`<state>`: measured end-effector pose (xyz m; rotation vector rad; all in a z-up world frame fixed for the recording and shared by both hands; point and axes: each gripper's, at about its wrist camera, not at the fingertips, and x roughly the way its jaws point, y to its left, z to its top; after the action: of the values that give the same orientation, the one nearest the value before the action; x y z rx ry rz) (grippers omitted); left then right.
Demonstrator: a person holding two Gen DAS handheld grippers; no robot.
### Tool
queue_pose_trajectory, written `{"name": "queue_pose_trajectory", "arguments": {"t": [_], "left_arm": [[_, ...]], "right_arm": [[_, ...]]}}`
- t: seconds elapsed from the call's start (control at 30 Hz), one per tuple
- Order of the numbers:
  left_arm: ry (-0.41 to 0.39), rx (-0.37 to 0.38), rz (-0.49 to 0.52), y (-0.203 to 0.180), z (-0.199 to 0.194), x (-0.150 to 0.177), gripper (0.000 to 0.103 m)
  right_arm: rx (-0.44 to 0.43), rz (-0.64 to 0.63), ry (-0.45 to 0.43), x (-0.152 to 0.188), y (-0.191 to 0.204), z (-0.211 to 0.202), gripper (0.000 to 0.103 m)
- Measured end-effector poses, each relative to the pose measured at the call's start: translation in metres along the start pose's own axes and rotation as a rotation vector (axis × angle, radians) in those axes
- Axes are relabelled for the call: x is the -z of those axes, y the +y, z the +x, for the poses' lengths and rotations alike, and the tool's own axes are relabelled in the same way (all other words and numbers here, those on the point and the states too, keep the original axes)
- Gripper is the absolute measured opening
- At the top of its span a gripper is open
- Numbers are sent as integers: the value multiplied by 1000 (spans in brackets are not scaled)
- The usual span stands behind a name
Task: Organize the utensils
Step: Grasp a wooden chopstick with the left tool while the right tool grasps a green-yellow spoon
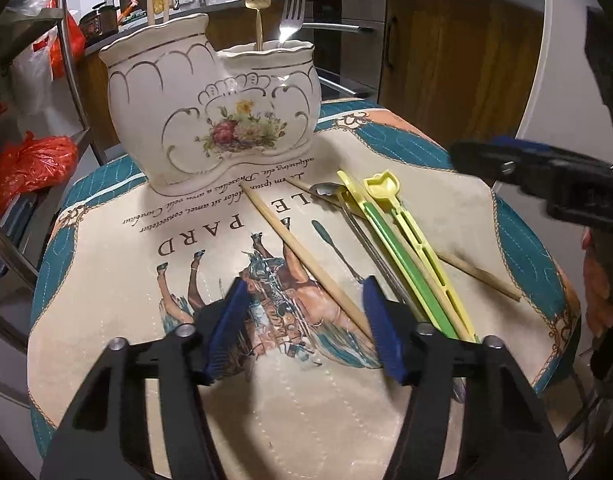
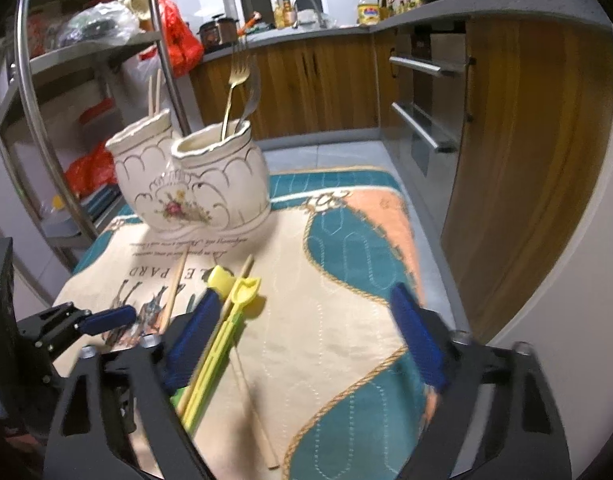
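A printed cloth [image 1: 118, 264] covers the kitchen table. On it lie a wooden chopstick [image 1: 306, 260] and yellow-green plastic utensils [image 1: 402, 256], near a floral ceramic holder [image 1: 210, 120]. The left gripper [image 1: 304, 320] and right gripper [image 2: 306, 344] both stand parted, gripping nothing.

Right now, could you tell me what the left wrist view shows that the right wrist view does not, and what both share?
Only the left wrist view shows the metal spoon and the green strip full length among the loose utensils, with a chopstick running between the left gripper's open pads.

Only the right wrist view shows the oven drawers and the sink tap.

Both show the ceramic holder with two forks, the yellow plastic utensils, the printed mat and the right gripper, open.
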<state>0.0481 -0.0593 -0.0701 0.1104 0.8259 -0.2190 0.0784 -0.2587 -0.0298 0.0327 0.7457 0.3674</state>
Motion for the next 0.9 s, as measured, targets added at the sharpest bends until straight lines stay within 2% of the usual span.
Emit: {"name": "queue_pose_trajectory", "arguments": {"t": [0.03, 0.13, 0.2, 0.27, 0.5, 0.7, 0.77, 0.9], "left_arm": [[1, 0, 2, 0, 0, 0, 52], [4, 8, 18, -2, 0, -1, 37], [10, 18, 29, -2, 0, -3, 21], [21, 38, 29, 0, -1, -4, 16], [47, 59, 41, 19, -7, -1, 12], [57, 42, 58, 36, -15, 3, 11], [58, 38, 54, 41, -17, 4, 11], [53, 57, 28, 47, -20, 4, 12]], "right_arm": [[-7, 0, 11, 0, 3, 3, 71], [-30, 1, 37, -2, 9, 13, 62], [-47, 1, 58, -4, 15, 21, 55], [-64, 3, 77, -5, 20, 29, 48], [-108, 38, 139, -8, 24, 49, 37], [-139, 74, 179, -6, 18, 58, 25], [-135, 70, 179, -6, 17, 57, 15], [-124, 51, 155, -9, 19, 50, 9]]}}
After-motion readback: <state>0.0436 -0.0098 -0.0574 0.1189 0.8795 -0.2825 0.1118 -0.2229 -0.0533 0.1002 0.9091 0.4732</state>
